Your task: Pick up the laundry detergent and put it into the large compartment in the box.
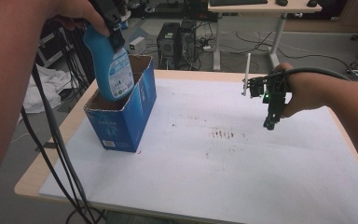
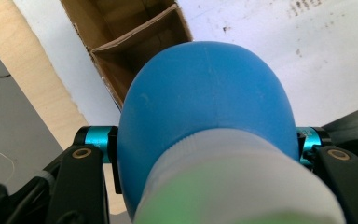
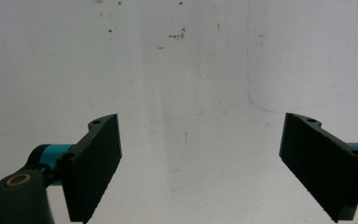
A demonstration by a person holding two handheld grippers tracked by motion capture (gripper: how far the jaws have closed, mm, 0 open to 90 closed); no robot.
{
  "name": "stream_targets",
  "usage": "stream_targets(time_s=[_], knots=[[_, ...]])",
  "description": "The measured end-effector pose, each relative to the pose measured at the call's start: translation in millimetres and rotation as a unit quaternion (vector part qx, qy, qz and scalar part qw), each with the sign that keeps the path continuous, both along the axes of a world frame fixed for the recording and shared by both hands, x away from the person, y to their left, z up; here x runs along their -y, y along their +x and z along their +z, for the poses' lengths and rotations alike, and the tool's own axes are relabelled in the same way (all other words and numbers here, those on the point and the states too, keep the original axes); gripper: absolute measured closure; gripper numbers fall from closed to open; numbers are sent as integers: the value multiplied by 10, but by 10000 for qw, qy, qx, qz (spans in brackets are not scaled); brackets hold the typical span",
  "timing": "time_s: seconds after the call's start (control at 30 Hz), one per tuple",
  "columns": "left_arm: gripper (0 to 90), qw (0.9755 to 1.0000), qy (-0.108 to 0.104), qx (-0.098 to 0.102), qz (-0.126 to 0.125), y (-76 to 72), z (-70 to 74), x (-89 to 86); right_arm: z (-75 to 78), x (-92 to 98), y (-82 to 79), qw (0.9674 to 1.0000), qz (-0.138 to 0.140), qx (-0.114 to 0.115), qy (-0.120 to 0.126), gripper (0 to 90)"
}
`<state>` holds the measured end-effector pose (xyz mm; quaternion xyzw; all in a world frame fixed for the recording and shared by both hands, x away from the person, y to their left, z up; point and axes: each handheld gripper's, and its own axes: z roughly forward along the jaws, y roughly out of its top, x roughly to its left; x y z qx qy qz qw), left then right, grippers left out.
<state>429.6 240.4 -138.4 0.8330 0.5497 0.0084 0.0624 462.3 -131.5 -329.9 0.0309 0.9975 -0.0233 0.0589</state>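
A blue bottle [image 1: 112, 70] with a white label hangs upright, its base lowered into the open top of a blue cardboard box [image 1: 126, 116] at the table's left. My left gripper [image 1: 114, 35] is shut on the bottle's neck from above. In the left gripper view the bottle's blue shoulder [image 2: 205, 102] and pale cap sit between the jaws, with the box's brown inside [image 2: 135, 46] below. My right gripper [image 1: 271, 122] hovers over the white sheet at the right, pointing down. In the right gripper view its jaws stand wide apart, the right gripper [image 3: 200, 163] open with nothing between them.
A white sheet [image 1: 214, 158] with dark smudges [image 1: 221, 134] covers the wooden table [image 1: 30, 179]. Black cables [image 1: 56, 140] hang past the left edge. A thin white stick [image 1: 246, 74] rises by the right hand. Computers and a desk stand beyond the far edge.
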Motion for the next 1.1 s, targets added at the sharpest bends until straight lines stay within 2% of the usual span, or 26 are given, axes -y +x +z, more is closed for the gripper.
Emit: stream_targets(time_s=[0.1, 0.2, 0.43, 0.5, 0.63, 0.77, 0.8, 0.83, 0.87, 0.9, 1.0, 1.1], knots=[[405, 10000, 20, -21, -44, 12, -70, -18, 1, -1, 0, 10000, 6, 4, -10, 119], [405, 9999, 18, -126, -104, 31, -209, -64, -10, -5, -3, 10000, -4, -4, -5, 119], [405, 9981, 141, -130, -584, 24, -471, -98, -29, -16, 1, 10000, 28, -15, -19, 119], [405, 9976, 170, -136, -653, 28, -544, -106, -36, -22, -1, 10000, 16, -10, -1, 119], [405, 9949, 298, -127, -957, 30, -688, -87, -41, -36, -4, 10000, 48, -19, -18, 119], [405, 9916, 288, -129, -1253, 38, -818, -71, -35, -52, -7, 10000, 50, -31, 5, 119], [404, 9916, 288, -129, -1253, 38, -818, -71, -35, -52, -7, 10000, 50, -31, 5, 119], [404, 9891, 315, -163, -1430, 48, -866, -63, -33, -55, -7, 10000, 37, -21, 11, 119], [404, 9891, 315, -163, -1430, 48, -866, -63, -33, -55, -7, 10000, 37, -21, 11, 119], [404, 9873, 317, -177, -1549, 54, -910, -59, -35, -64, -11, 10000, 56, -66, 31, 119], [404, 9844, 308, -240, -1713, 70, -963, -65, -29, -57, -12, 10000, 37, -67, 22, 119], [404, 9833, 285, -254, -1777, 73, -1005, -59, -27, -52, -8, 10000, 34, -73, 31, 119]])
